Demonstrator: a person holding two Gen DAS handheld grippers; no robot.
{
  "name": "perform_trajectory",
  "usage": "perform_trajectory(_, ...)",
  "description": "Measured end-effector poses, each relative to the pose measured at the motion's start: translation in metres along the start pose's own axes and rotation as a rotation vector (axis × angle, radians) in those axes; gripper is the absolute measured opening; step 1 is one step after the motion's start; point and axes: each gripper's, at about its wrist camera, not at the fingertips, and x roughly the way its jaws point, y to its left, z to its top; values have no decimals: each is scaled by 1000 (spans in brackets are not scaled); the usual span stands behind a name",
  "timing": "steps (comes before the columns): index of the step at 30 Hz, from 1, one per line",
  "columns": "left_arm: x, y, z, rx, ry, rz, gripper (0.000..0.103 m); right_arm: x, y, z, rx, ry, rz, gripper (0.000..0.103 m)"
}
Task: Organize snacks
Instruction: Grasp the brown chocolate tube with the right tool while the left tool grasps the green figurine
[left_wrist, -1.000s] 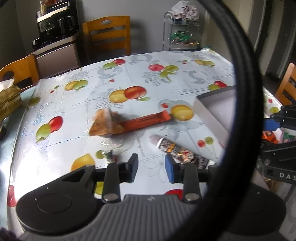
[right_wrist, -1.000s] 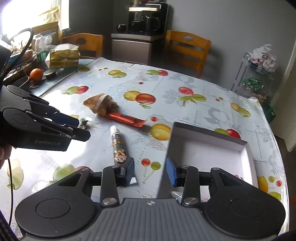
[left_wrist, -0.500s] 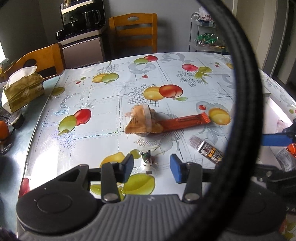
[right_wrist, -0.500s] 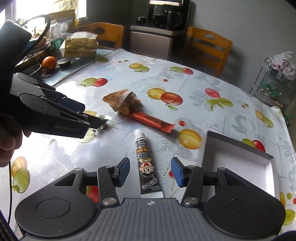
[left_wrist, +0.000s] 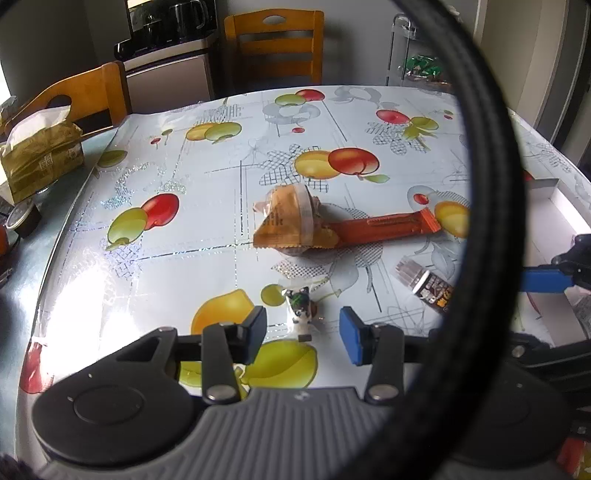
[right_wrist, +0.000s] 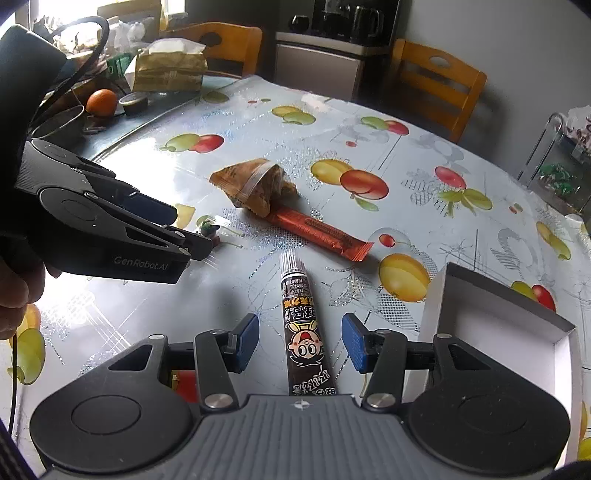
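Only your right view is showing the white box (right_wrist: 495, 332), just right of your right tool (right_wrist: 300, 341). Both tools are standing wider than a second ago, touching nothing. The chocolate tube (right_wrist: 303, 325) is lying between the right pads, crimped end pointing away; the small candy (left_wrist: 302, 308) is sitting ahead of your left tool (left_wrist: 303, 334).

Left wrist: looked steeply down, close above the desk (left_wrist: 207, 258).
Right wrist: likewise, from the right.
Shared: orange bar (left_wrist: 380, 227) (right_wrist: 317, 230).
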Motion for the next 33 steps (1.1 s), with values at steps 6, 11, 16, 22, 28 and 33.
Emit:
perform_trajectory(6,8,2,0,-15,0,-6,42,12,-2,0,8,15,6,50)
perform_trajectory(11,15,2,0,-16,8,-13,42,20,-2,1,15,24,14,50)
perform_trajectory(16,19,1,0,-11,7,-12,42,26,-5,4,47,31,24,50)
perform_trajectory(22,25,3,1,-14,6,-18,42,34,-4,4,31,41,26,47)
perform_trajectory(28,27,1,-1,-2,-3,-28,42,38,-4,5,31,43,27,41)
perform_trajectory(33,25,-1,-3,12,-10,-29,37,39,-3,6,29,41,28,39)
